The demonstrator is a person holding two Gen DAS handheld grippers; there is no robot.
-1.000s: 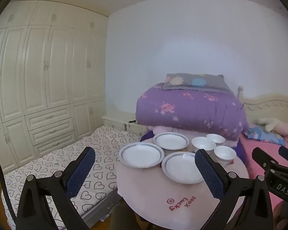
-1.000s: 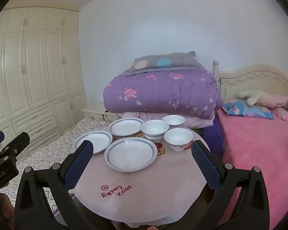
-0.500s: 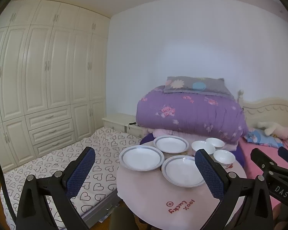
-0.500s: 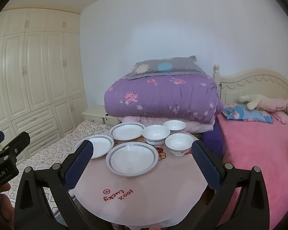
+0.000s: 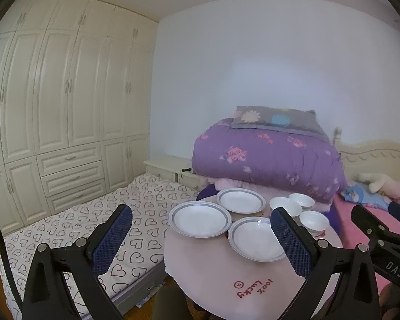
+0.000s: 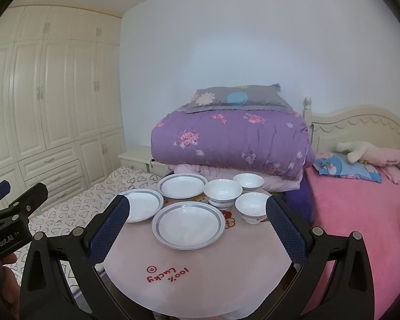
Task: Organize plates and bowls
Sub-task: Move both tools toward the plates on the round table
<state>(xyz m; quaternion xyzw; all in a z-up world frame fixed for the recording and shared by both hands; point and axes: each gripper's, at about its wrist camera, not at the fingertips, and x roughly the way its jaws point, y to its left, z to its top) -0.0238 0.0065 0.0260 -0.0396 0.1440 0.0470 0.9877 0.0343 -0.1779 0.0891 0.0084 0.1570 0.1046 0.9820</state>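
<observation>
Plates (image 6: 188, 225) lie ahead between my right gripper's (image 6: 194, 226) spread fingers, bowls (image 6: 222, 192) beyond; left gripper (image 5: 200, 236), also spread and empty, points at the left plate (image 5: 200, 219).

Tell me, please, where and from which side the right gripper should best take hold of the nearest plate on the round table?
Probably the near rim of the nearest plate. It lies flat, nothing stands in front of it, and the bowls crowd its far right. The right gripper, jaws open, could come in low from the front, one of its fingers over the raised rim, one under.
</observation>
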